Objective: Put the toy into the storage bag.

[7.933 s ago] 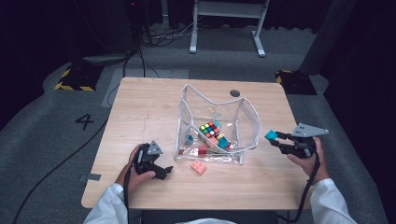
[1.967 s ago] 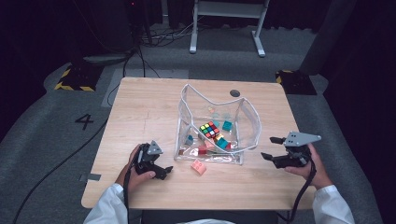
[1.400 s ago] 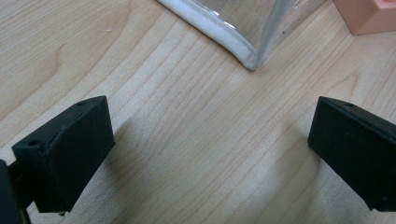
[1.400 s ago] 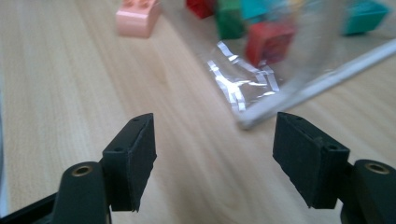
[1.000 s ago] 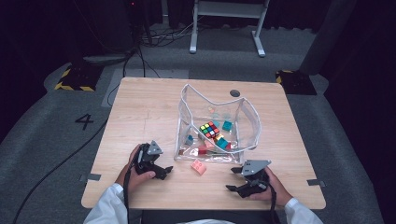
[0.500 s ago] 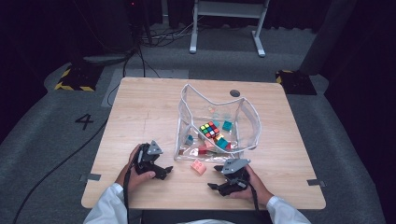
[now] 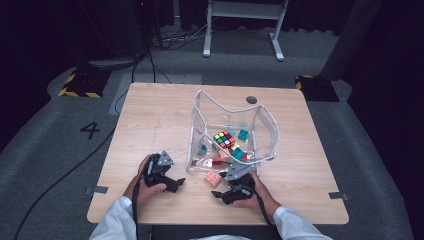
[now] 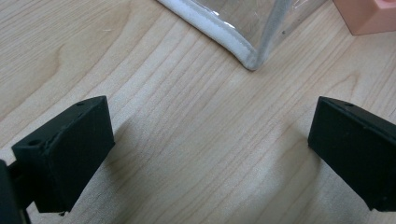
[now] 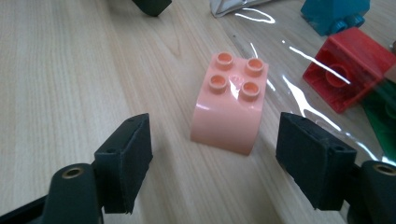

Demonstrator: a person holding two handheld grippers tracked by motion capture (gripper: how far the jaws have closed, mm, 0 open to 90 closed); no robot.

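A pink rounded brick (image 7: 212,178) lies on the wooden table (image 7: 150,125), just in front of a clear plastic bag (image 7: 267,135). My right gripper (image 7: 219,192) is beside it and points left. In the right gripper view the pink brick (image 9: 231,109) sits just ahead of and between the open jaws of that gripper (image 9: 215,158). The jaws have just been opening, and the pads do not touch the brick. My left gripper (image 7: 176,183) rests left of the brick. It stands open (image 8: 210,140) over bare wood, facing the bag's corner (image 8: 250,58).
Inside the bag are a colour cube (image 7: 225,139), teal bricks (image 7: 243,134) and red bricks (image 9: 348,70). A dark round hole (image 7: 251,100) sits in the table behind the bag. The table's front edge (image 7: 215,221) runs close under both hands.
My right gripper, which earlier held a teal brick at the table's right side, has swept left along the front to the pink brick, empty. The left gripper has stayed put.
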